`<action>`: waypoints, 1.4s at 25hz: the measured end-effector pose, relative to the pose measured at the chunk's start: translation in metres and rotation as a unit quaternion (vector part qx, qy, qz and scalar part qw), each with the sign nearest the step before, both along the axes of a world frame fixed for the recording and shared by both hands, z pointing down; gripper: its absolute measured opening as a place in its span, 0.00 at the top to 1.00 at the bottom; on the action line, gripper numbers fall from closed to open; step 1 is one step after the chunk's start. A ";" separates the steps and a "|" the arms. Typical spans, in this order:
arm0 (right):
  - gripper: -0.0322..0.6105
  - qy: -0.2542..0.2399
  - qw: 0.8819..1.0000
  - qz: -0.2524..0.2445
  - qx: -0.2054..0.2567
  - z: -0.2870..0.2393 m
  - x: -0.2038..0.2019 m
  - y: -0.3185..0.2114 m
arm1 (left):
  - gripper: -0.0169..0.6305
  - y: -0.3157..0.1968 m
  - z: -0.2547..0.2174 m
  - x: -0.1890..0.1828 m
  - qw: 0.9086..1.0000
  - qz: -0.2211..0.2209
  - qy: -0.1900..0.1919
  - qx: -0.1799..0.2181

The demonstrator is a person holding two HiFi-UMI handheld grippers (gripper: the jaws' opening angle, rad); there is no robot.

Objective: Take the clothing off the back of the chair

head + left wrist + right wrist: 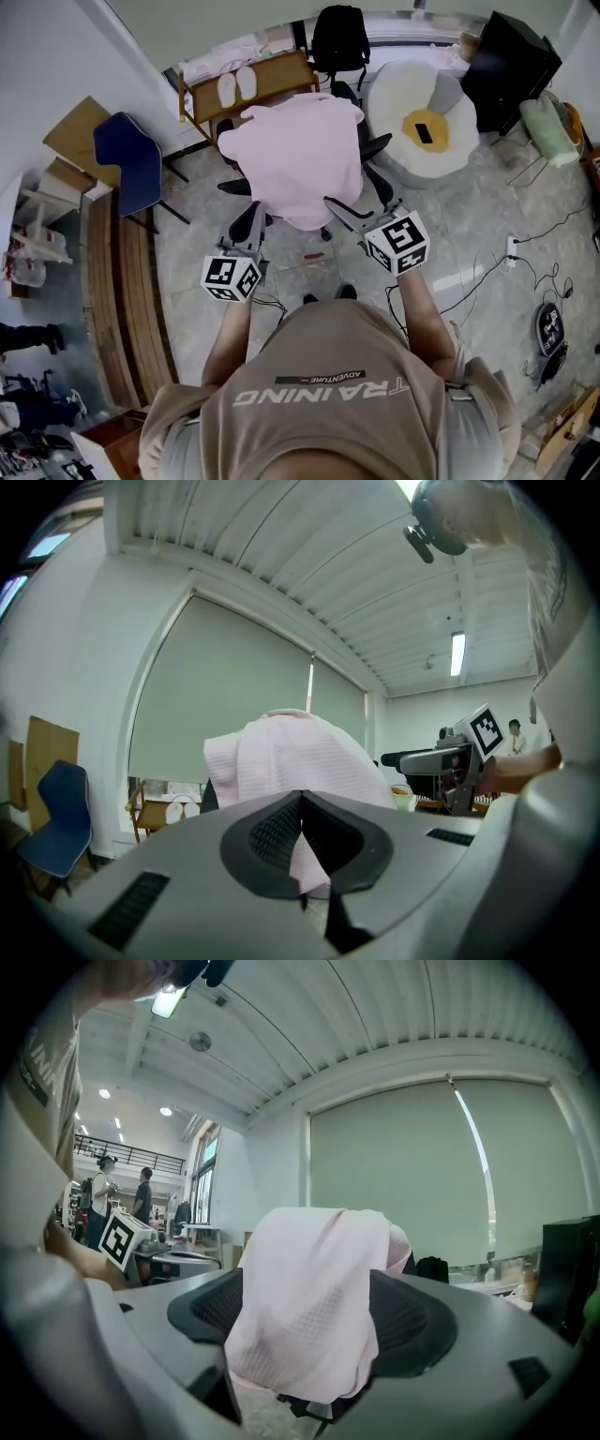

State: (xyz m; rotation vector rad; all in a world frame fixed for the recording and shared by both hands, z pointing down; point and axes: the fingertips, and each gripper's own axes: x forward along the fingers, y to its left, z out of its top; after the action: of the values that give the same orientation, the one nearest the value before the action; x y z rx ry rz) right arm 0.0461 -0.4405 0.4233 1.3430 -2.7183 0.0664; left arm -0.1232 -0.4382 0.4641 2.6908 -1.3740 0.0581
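Note:
A pink garment (pixel 300 159) hangs over the back of a black office chair (pixel 376 147) in front of me. My left gripper (pixel 251 223) is at the garment's lower left edge. In the left gripper view its jaws (pixel 302 797) meet at the tips, and a strip of the pink cloth (pixel 309 860) is pinched between the pads. My right gripper (pixel 339 208) is at the lower right edge. Its jaws (pixel 309 1321) stand wide apart, and a fold of the garment (pixel 314 1279) hangs loose between the pads.
A blue chair (pixel 131 159) stands at the left, and a wooden bench (pixel 248 84) stands behind the office chair. A white beanbag (pixel 422 117) and a black case (pixel 511 66) are at the right. Cables (pixel 525 267) trail over the floor at the right. People stand far off in the room (pixel 142 1194).

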 end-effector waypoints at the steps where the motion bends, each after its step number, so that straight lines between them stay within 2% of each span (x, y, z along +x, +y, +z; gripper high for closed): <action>1: 0.34 0.001 1.000 0.000 -0.004 0.001 0.000 -0.001 | 0.95 0.000 0.000 0.000 1.000 -0.002 0.002 -0.001; 8: 0.34 0.034 0.999 -0.017 -0.018 0.016 -0.011 -0.001 | 0.95 0.005 -0.002 0.004 1.000 -0.007 0.003 0.003; 13: 0.34 0.074 0.997 -0.003 -0.022 0.036 -0.029 -0.023 | 0.95 0.011 -0.001 -0.002 1.000 -0.017 0.002 0.002; 22: 0.34 0.070 0.997 0.011 -0.036 0.044 -0.044 -0.062 | 0.95 0.006 0.004 -0.039 0.999 -0.041 -0.001 -0.003; 26: 0.34 0.057 0.998 0.011 -0.037 0.045 -0.043 -0.061 | 0.95 -0.001 0.005 -0.039 0.999 -0.036 0.002 -0.002; 31: 0.35 0.076 0.996 0.018 -0.038 0.044 -0.039 -0.061 | 0.95 -0.006 -0.002 -0.031 1.000 -0.026 0.008 0.004; 32: 0.37 0.079 0.996 0.019 -0.040 0.043 -0.037 -0.060 | 0.95 -0.006 -0.003 -0.030 1.000 -0.025 0.008 0.004; 35: 0.57 0.077 0.996 0.008 -0.048 0.040 -0.031 -0.054 | 0.95 -0.005 -0.004 -0.028 1.000 -0.025 0.009 0.003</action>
State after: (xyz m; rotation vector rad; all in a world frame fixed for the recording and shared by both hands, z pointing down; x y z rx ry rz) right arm 0.0146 -0.4948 0.4638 1.2885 -2.5442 0.0895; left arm -0.1509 -0.4433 0.4605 2.6545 -1.4380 0.0249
